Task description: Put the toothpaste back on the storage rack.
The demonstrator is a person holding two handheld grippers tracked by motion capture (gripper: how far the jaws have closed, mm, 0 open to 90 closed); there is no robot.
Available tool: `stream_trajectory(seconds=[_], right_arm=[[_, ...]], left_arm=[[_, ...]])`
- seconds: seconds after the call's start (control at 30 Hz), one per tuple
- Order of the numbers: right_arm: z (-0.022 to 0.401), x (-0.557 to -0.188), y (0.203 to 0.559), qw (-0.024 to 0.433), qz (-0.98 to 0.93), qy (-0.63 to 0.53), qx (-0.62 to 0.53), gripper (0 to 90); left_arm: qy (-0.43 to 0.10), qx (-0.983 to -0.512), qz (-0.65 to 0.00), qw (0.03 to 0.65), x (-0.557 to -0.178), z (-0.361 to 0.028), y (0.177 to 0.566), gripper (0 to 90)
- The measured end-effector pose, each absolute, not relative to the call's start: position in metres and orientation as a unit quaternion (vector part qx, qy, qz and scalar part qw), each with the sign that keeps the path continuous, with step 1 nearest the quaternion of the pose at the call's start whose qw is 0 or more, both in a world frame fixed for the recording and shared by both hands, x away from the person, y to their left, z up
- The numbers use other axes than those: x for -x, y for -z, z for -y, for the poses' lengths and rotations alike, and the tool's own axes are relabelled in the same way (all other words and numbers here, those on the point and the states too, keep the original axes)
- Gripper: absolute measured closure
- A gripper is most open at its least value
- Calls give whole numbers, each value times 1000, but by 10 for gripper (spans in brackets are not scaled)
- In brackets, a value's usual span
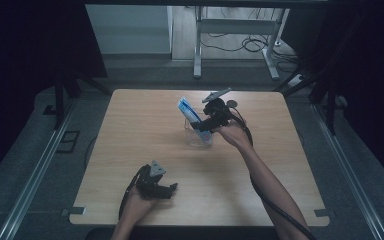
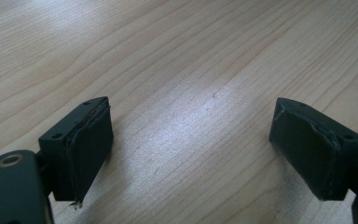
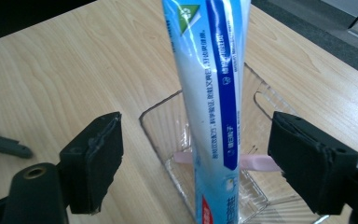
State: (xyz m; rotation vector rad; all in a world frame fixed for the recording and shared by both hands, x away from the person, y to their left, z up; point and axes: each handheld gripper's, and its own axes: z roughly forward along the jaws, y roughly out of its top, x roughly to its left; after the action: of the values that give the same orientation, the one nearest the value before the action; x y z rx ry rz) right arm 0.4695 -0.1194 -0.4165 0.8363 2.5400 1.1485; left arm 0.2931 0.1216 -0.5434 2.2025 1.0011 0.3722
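Note:
A blue-and-white toothpaste tube (image 1: pixel 185 108) (image 3: pixel 212 93) stands leaning in a clear plastic container (image 1: pixel 200 138) (image 3: pixel 154 125) near the middle of the wooden table (image 1: pixel 130 130). A pink stick-like item (image 3: pixel 257 162) lies across the container's inside. My right gripper (image 1: pixel 203 127) (image 3: pixel 196 140) is at the container with its jaws open on either side of the tube, and the pads do not touch it. My left gripper (image 1: pixel 172 189) (image 2: pixel 191 135) rests near the table's front edge, open, with bare wood between its jaws.
Beyond the table's far edge, a metal desk frame (image 1: pixel 198 45) and loose cables (image 1: pixel 252 42) are on the floor. Metal rails (image 1: pixel 35 170) run along both sides of the table. Bare wood (image 1: pixel 130 130) spreads to the left of the container.

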Motion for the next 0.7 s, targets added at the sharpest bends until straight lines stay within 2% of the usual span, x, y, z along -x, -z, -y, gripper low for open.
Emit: stream_trajectory(seconds=[0.7], right_arm=[[135, -444, 413, 93, -869, -390, -289, 88]], left_arm=[[-143, -847, -384, 339, -293, -122, 543, 135]])
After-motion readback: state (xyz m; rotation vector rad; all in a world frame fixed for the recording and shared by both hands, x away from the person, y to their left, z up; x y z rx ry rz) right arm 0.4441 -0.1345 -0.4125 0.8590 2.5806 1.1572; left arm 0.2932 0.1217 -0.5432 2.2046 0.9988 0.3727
